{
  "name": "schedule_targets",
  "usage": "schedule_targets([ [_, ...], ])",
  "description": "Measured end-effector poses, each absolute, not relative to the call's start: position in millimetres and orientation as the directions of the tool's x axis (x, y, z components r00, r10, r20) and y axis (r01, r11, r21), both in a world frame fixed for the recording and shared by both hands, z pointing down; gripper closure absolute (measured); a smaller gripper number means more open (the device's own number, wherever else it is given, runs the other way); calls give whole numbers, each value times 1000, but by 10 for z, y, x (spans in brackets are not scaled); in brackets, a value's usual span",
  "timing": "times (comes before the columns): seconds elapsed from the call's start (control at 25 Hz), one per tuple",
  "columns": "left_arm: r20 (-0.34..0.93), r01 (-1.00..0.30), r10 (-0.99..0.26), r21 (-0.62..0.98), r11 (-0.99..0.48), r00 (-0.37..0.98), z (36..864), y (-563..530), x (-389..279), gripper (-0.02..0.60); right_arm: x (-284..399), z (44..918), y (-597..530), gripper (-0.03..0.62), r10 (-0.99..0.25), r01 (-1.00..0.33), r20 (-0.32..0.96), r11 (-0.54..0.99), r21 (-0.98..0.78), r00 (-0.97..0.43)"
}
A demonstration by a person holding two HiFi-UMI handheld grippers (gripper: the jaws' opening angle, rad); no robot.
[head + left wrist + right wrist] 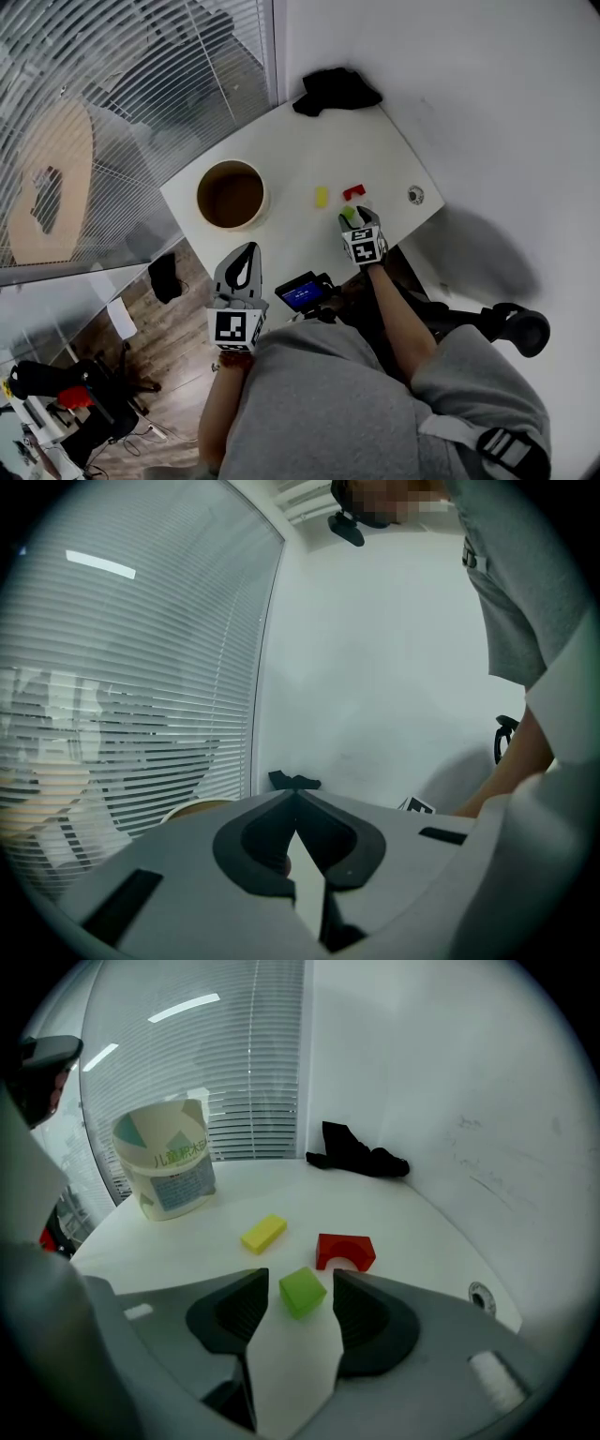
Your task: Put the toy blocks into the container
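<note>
Table (pixel 309 141) sits in a corner by the wall. Container (pixel 262 202) stands on the table's left part. Long block (pixel 322 196) lies right of the container, well apart from it. Arch block (pixel 353 191) lies just right of the long block, not touching. Cube (pixel 302 1293) lies nearer the person, just before the arch block, between the right gripper (pixel 300 1279) jaws, clear of both. Cloth (pixel 336 89) lies at the far corner. Cable hole (pixel 415 195) is at the right edge. Left gripper (pixel 242 272) is at the near edge, before the container.

Container (pixel 194 809) mostly behind left tool (pixel 296 797)
</note>
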State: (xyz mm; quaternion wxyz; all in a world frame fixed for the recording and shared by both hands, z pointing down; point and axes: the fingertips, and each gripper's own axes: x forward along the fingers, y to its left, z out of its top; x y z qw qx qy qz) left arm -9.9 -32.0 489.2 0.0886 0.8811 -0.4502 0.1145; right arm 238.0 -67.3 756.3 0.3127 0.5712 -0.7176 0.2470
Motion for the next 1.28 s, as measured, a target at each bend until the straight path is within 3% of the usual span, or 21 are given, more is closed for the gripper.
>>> schedule_targets([
  [0.44, 301, -825, -782, 29, -565, 546, 4942, -383, -136, 574, 2497, 7862, -673, 368, -612, -978, 781, 207, 4, -126],
  [1.28, 300, -837, -793, 35, -546, 530, 4954, -350, -213, 574, 2432, 7777, -671, 401, -621, -978, 773, 209, 7, -128],
])
